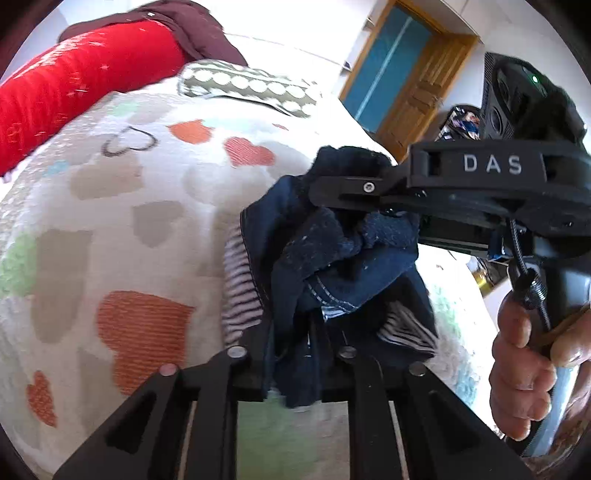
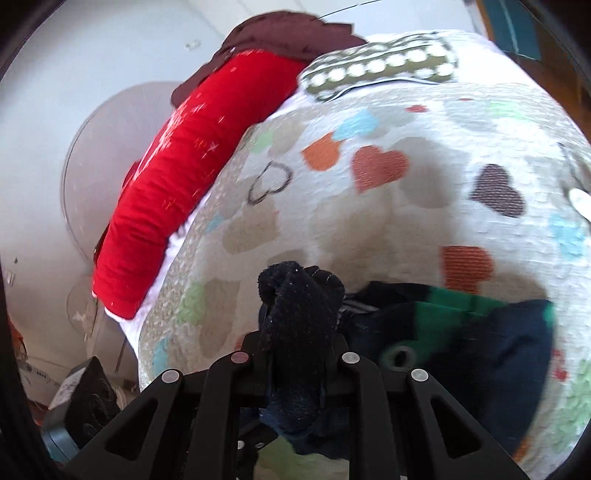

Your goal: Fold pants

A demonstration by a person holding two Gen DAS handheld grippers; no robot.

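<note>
— Item one?
— Dark navy fleece-lined pants point(image 1: 332, 258), bunched, striped lining showing, lifted above the bed.
— Holders?
— Black left gripper point(image 1: 291, 354) pinched the fabric; black right gripper point(image 2: 295, 347) clamped a fuzzy fold.
— Surroundings?
— Nubby white heart-patterned bedspread point(image 1: 129, 206); red bolster pillow point(image 2: 177, 177); maroon cloth point(image 2: 280, 33); dotted olive cushion point(image 1: 247, 86).

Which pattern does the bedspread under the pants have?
The bedspread is white with scattered hearts in orange, grey, green, blue and brown; the right wrist view shows it best.
</note>
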